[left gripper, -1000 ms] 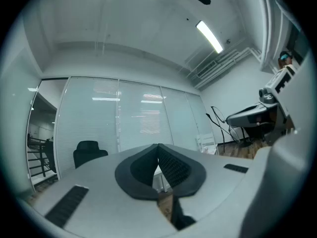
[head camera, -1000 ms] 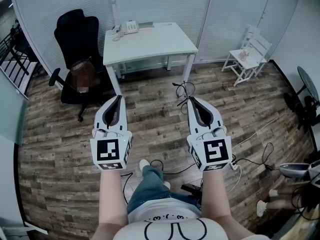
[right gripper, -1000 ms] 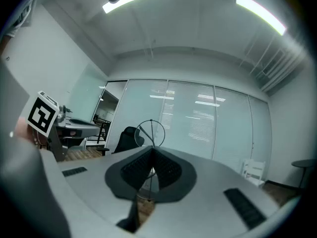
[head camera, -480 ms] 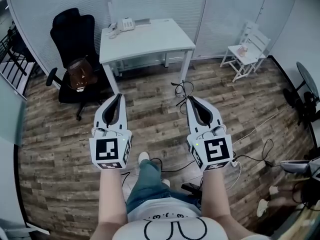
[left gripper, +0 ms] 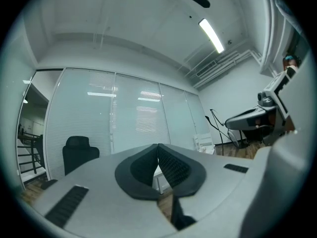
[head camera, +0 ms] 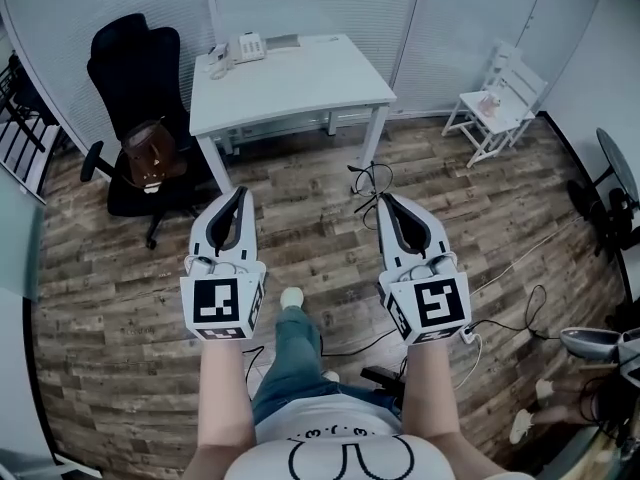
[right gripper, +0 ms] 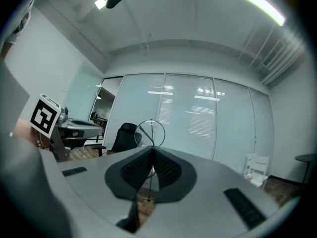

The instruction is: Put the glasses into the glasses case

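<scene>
So I moved closer to the table [head camera: 300, 76], left gripper [head camera: 238, 194] and right gripper [head camera: 383, 199] closed empty, no glasses yet.

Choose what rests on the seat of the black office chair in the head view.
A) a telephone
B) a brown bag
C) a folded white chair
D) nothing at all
B: a brown bag sits on the seat of the black office chair, while the telephone stands on the white table.
</scene>
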### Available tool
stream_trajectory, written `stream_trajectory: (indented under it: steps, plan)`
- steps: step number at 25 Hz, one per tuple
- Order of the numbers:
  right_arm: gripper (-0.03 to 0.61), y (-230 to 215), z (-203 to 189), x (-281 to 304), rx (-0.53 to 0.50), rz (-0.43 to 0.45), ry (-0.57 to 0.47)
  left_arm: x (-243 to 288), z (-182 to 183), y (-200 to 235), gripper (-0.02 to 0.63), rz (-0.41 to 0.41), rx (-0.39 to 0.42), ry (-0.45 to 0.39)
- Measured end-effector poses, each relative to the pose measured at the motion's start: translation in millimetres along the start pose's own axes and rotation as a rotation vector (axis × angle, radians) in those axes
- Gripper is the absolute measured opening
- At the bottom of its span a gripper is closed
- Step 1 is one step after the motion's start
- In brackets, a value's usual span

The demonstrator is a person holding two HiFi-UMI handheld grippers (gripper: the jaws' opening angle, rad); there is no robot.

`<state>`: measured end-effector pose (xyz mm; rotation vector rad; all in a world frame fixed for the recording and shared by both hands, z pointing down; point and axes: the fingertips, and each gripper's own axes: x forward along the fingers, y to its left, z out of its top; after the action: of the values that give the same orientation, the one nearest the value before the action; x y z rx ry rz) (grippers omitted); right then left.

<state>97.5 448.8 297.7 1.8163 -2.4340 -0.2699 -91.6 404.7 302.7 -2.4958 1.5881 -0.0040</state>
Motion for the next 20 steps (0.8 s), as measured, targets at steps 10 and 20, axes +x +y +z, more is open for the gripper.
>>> stream_trajectory:
  steps: [10,20]
  plan:
    - [0.015,-35.8,-5.8,185.5,-0.036,0.032,0.015,167.0,-28.1,86.6,0.017,0.007,-0.017,0.002]
    - [0.017,-60.9,7.3,337.7,-0.077,0.009,0.011,305.9,-26.7,167.0,0.017,-0.03,-0.01,-0.039]
